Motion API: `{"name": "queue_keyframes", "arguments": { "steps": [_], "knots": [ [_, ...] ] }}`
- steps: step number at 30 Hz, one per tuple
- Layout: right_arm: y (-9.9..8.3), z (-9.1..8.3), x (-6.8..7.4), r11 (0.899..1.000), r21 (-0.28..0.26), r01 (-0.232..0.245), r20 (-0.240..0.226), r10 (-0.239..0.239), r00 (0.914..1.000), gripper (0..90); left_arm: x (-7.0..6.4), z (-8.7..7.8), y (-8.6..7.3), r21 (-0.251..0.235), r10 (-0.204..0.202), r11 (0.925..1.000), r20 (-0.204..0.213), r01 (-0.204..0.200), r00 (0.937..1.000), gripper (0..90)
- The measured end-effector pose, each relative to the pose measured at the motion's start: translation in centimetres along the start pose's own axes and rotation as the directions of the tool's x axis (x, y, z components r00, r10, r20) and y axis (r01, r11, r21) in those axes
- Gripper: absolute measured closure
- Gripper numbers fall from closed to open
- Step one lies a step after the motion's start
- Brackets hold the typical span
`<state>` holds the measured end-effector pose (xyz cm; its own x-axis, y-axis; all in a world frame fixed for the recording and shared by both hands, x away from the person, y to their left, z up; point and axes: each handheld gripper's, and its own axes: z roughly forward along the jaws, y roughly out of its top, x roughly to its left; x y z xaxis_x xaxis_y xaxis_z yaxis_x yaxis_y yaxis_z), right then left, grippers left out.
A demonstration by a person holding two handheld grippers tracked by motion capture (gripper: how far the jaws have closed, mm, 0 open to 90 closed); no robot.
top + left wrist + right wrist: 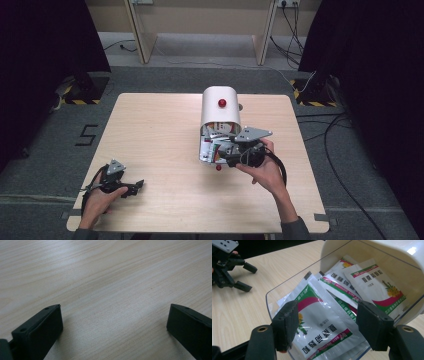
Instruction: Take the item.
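Sachets of white foil with green and red print lie heaped in the open mouth of the white container, and we take that container as our landmark on the wooden table. It lies on its side at the table's middle, a red knob on its rounded top, and its clear front tray faces the near edge. Our right gripper sits just in front of that mouth; its jaws are spread wide, one on each side of the topmost sachet, and we cannot tell whether they touch it. More sachets lie deeper inside, overlapping each other against the white wall. A small red piece rests on the table just below the container's front. Our left gripper rests well apart from the container, toward the near left corner of the table, its jaws also spread, with bare wood between them.
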<state>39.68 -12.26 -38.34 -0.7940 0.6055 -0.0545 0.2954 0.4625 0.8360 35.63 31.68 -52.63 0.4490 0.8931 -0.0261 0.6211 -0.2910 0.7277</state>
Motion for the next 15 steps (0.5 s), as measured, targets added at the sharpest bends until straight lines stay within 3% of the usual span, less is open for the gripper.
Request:
{"name": "queue_keyframes", "arguments": {
  "steps": [7,10,15],
  "knots": [
    [-0.1,-0.5,-0.1,1.000,-0.001,0.017,-0.036,-0.017,0.9992,40.3,0.0,0.0,0.0,0.000,0.000,1.0000,0.000,0.000,1.0000,0.0],
    [-0.2,-1.0,-0.2,1.000,-0.013,-0.005,-0.074,0.004,0.9972,41.4,0.0,0.0,0.0,0.000,0.000,1.0000,0.000,0.000,1.0000,0.0],
    [-0.5,-1.8,-0.1,1.000,-0.001,0.025,-0.102,-0.025,0.9945,44.9,0.0,0.0,0.0,0.000,0.001,1.0000,0.000,-0.001,1.0000,0.0]
  ]
}}
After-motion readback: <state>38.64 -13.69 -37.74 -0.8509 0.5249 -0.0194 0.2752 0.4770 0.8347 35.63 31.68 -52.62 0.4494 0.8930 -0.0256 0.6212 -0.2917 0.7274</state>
